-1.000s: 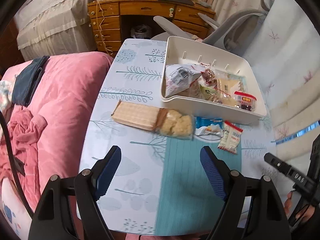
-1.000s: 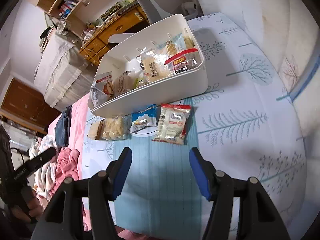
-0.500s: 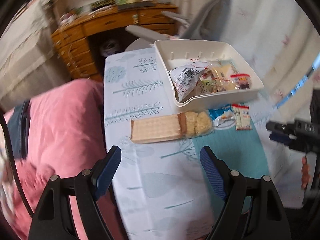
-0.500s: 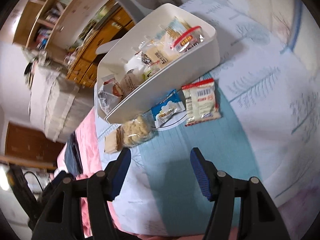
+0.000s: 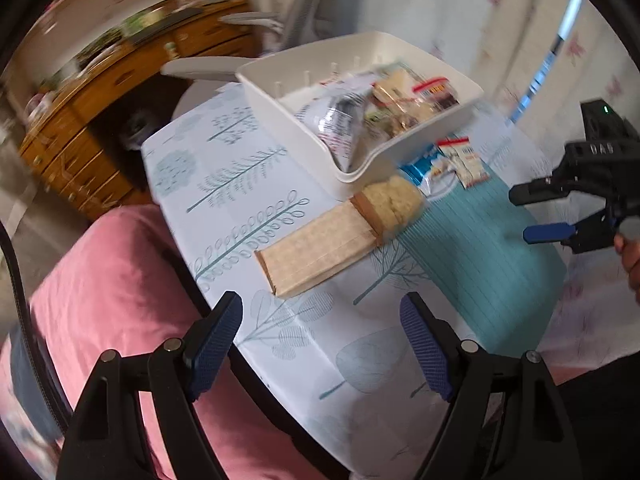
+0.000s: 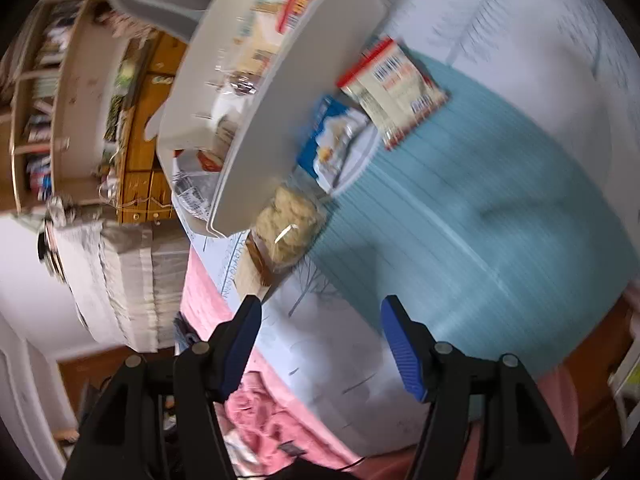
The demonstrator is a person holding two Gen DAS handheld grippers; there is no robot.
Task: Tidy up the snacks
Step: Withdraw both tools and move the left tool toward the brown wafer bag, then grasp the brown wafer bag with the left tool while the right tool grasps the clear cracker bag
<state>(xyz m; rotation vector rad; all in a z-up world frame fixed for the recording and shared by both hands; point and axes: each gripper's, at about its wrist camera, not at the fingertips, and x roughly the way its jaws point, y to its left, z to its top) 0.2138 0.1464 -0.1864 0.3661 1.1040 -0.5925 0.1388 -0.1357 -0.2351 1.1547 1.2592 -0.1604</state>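
Left gripper (image 5: pixel 320 340): You hold it above the table's near edge. Its blue fingers (image 5: pixel 214 340) stand apart, with nothing between them.
Right gripper (image 6: pixel 320 340): You hold it over the table too. Its fingers (image 6: pixel 402 354) are spread, and only bare cloth shows in the gap. From the left camera you can see it off to the right, out past the teal patch.
Table (image 5: pixel 240 184): It wears a pale cloth with tree drawings and one teal patch in the middle.
Bin (image 5: pixel 288 84): This white bin sits at the far side of the table. It already has many snack packs inside (the view is too blurry to count them).
Cracker pack (image 5: pixel 328 248): It lies flat on the cloth, just in front of the bin, nearest to your left gripper.
Puff bag (image 5: pixel 394 202): This clear bag touches the far end of the cracker pack, right by the bin wall.
Blue pack (image 6: pixel 332 144): It lies beside the puff bag, against the bin.
Red-edged pack (image 6: pixel 394 92): It lies next to the blue pack, partly on the teal patch.
Blanket (image 5: pixel 112 280): It is pink and sits to the left of the table.
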